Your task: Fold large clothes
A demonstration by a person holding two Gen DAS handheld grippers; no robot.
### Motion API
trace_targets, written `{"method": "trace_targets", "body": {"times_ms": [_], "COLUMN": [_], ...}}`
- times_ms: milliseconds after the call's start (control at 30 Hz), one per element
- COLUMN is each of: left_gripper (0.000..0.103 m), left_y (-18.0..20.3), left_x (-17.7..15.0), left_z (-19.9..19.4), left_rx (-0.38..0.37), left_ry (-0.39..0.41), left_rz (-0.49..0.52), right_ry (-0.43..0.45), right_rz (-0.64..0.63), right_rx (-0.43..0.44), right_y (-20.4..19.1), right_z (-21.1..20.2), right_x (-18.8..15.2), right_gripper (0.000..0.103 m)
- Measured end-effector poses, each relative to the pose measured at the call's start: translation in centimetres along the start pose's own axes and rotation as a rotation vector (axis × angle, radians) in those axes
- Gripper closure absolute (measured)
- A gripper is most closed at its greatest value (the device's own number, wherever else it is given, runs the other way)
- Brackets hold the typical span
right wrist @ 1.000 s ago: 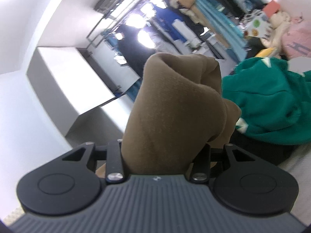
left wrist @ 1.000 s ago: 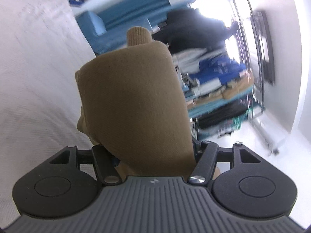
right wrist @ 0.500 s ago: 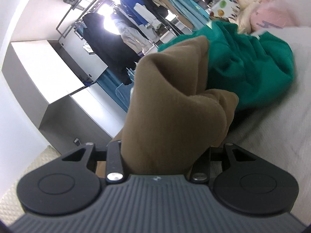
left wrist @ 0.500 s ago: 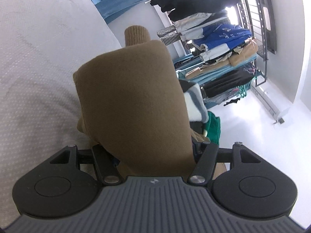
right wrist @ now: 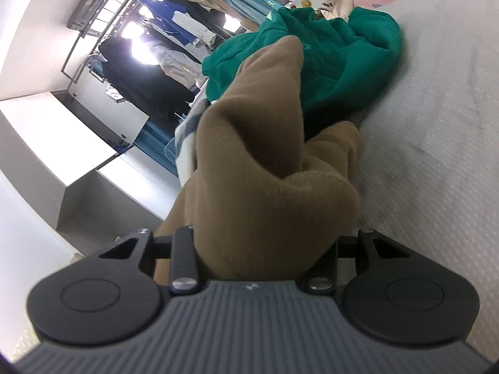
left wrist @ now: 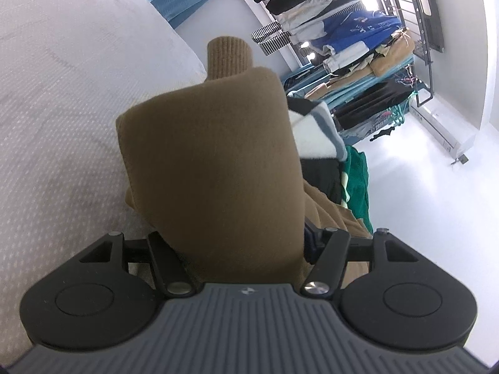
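Observation:
A brown knit garment (left wrist: 212, 168) fills the middle of the left wrist view, bunched over my left gripper (left wrist: 237, 249), which is shut on it; a ribbed cuff (left wrist: 229, 57) sticks up behind. The fingertips are hidden by cloth. In the right wrist view the same brown garment (right wrist: 262, 193) is bunched over my right gripper (right wrist: 259, 249), which is shut on it. Both hold it above the white bed (left wrist: 62, 124), which also shows in the right wrist view (right wrist: 436, 155).
A green garment (right wrist: 327, 50) lies crumpled on the bed beyond the brown one, with a grey-white garment (left wrist: 321, 131) beside it. A clothes rack (left wrist: 358, 46) with hanging clothes stands beyond the bed. A white cabinet (right wrist: 78, 155) is at the left.
Both grippers have tilted down toward the bed with the brown garment still held. The green garment and bed now fill more of the right view.

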State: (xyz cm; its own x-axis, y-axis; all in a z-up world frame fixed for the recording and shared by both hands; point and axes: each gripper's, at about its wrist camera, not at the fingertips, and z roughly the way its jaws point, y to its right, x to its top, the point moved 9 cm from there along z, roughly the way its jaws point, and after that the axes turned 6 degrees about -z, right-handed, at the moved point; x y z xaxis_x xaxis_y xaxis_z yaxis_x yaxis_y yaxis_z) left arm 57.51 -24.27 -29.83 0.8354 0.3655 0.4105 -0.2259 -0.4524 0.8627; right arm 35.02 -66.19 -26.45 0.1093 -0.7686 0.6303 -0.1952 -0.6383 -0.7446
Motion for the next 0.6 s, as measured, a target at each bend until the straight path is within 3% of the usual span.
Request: {"method": "trace_targets", "body": {"times_ms": [267,600], "left_gripper": [0.035,0.032], "left_y": [-1.9,-3.3], "left_x": [-1.1,-1.8], "left_z": [-0.1,-0.3], "left_rx": [0.020,0.018], "left_ry": [-0.020,-0.027], "left_rz": [0.013,-0.009], "right_ry": [0.012,0.005], "right_rz": [0.033,0.129], "right_rx": [-0.023,0.000], "right_y": [2.5,5.3], "right_z": [0.3,0.4], "right_x": [-1.7,-3.5], "right_gripper": [0.058,0.049]}}
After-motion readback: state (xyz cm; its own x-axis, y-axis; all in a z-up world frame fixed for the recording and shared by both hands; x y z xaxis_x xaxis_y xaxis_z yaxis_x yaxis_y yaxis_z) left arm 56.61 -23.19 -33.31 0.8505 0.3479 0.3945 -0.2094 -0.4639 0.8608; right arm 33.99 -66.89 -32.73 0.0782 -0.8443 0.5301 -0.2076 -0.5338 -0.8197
